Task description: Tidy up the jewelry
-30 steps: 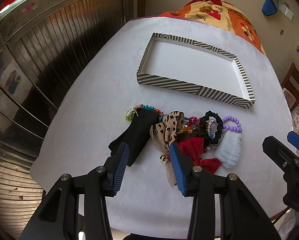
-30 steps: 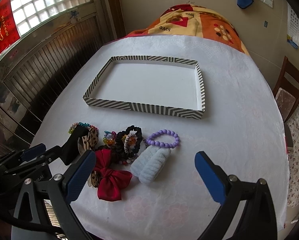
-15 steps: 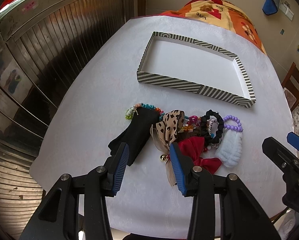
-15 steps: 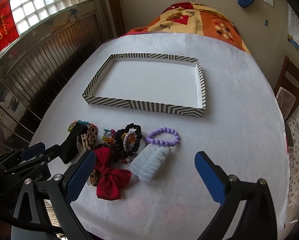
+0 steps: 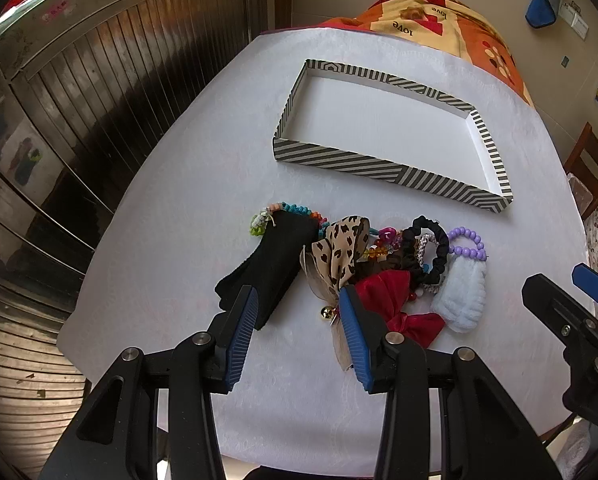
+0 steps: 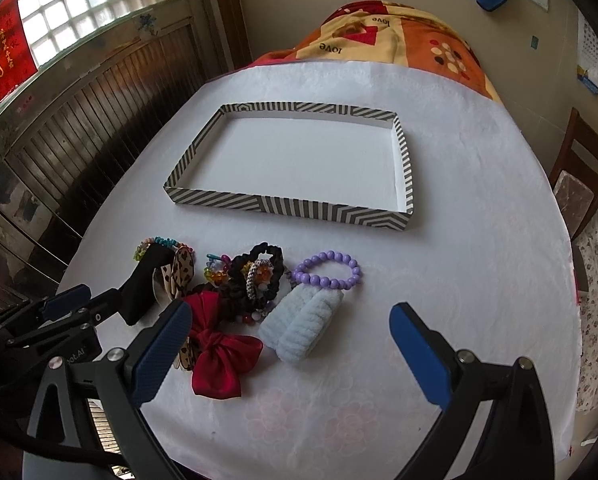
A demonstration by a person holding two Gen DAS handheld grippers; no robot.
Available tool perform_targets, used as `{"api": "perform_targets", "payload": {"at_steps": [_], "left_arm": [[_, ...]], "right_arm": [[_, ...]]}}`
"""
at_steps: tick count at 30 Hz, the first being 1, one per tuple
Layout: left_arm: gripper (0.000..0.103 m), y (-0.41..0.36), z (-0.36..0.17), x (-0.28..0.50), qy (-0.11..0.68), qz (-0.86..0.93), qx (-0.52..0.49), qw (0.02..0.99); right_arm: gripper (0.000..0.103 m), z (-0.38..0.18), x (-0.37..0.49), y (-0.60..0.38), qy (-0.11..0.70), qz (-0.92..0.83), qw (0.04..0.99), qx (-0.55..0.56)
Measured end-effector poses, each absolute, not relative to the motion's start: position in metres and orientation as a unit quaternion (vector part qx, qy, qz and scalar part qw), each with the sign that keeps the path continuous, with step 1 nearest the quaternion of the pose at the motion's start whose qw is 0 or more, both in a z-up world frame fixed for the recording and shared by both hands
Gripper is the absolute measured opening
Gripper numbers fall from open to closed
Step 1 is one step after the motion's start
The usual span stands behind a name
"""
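Your right gripper hangs with its jaws wide apart and empty, just above the near edge of the pile; your left gripper is also apart, more narrowly, holding nothing, at the pile's near left.

Nearest your right jaws lies the pale blue fluffy clip. It looks soft and light, likely to squash before it grips, so close across its narrow middle. Beside it the red bow is satin and probably slippery; its knotted centre gives the firmest hold. The purple bead bracelet, touching the clip's far end, is hard and round-beaded and may roll out of a pinch, so take one side of the loop squarely. The black scrunchie and leopard bow are limp and tangled with small beads, so a lift may drag neighbours. The black fabric piece lies at the left.

Beyond, well apart from the pile, the striped tray sits empty on the white table.
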State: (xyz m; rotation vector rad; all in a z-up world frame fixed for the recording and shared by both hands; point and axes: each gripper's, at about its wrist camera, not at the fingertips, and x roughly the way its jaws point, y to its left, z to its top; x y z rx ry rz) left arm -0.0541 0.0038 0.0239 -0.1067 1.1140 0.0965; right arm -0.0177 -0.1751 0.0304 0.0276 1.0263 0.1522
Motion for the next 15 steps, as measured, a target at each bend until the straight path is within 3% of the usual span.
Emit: {"api": "perform_targets", "payload": {"at_steps": [15], "left_arm": [[0.033,0.0058,0.0187,-0.0518,0.534,0.047,-0.051,0.842]], "right_arm": [[0.101,0.0242,-0.0146,-0.1783,0.498,0.071,0.864,0.014]]}}
